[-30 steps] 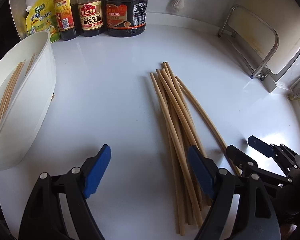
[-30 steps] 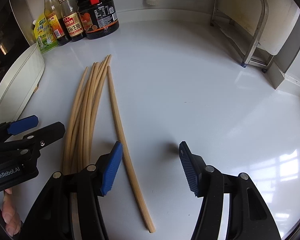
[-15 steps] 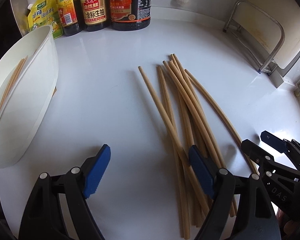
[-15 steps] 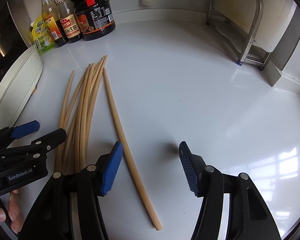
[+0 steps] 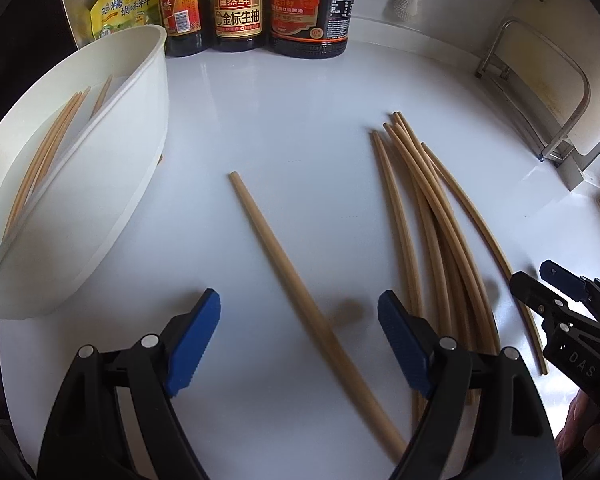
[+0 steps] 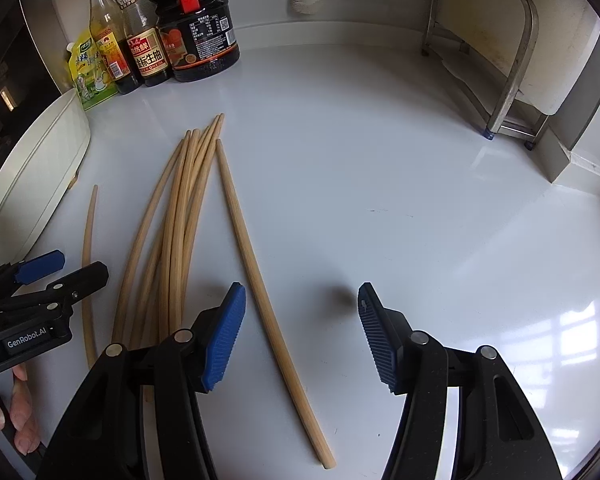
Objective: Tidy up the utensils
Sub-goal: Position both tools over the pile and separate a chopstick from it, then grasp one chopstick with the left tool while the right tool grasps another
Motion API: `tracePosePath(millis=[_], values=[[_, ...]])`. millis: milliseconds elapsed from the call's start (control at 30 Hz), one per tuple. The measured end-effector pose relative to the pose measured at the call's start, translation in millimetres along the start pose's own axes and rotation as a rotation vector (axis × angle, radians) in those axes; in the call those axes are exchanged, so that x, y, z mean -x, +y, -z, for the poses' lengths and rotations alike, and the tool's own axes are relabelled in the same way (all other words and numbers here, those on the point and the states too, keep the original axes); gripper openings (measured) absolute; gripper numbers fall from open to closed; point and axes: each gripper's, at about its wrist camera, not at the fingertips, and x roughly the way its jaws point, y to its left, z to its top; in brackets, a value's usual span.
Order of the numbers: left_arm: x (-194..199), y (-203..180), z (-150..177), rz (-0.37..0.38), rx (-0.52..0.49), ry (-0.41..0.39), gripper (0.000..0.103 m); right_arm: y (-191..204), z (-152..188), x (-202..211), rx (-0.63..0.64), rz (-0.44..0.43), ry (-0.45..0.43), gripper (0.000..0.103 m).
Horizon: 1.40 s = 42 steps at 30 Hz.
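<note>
Chopstick (image 5: 284, 276) lies alone between left gripper (image 5: 300, 336) pads, long axis pointing away toward bin (image 5: 112, 184); both grippers released, right gripper (image 6: 300, 334) empty.

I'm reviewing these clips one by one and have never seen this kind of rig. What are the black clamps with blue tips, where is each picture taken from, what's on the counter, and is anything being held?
The clamps are two hand-held grippers; a person carries one in each hand, and each has a wide-angle camera looking out along its fingers. One picture looks past the left gripper, the other past the right gripper. Both are open and hold nothing.

On the white counter lies a bunch of chopsticks, with a single chopstick apart from it, between the left gripper's fingers. A white tub at the left already has a few chopsticks inside. Sauce bottles stand at the back, a metal rack at the right.
</note>
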Motion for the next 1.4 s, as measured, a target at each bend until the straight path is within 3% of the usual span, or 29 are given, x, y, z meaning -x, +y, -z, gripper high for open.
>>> tracePosePath(millis=[100,167,367,433,533,1000,1400], values=[[1.7,5.6,3.6,-0.017,0.004,-0.004,0.078,3.5,-0.1,-2.4,0.014,0.009,0.006,0.056],[3.7,7.3,7.3,-0.043,-0.010,-0.013,0.068,6.2,0.0,-3.6,0.031,0.024,0.006,0.056],[13.2,6.1,16.3,-0.041,-0.048,-0.030,0.024,16.4,0.3,-3.0,0.084,0.028,0.000,0.037],[13.8,3.3,17.0,-0.027,-0.063,-0.026,0.008,20.7,-0.6,-2.7,0.101,0.023,0.001,0.022],[13.6,2.2,16.4,-0.018,-0.069,-0.019,0.008,26.8,-1.1,-3.1,0.127,0.025,0.005,0.007],[38.4,-0.3,-6.1,0.072,-0.055,0.003,0.007,17.9,-11.4,37.5,0.016,-0.051,-0.056,0.006],[134.3,36.2,-55.4,0.115,-0.050,-0.173,0.007,68.4,-48.7,98.2,0.043,-0.116,-0.172,0.006]])
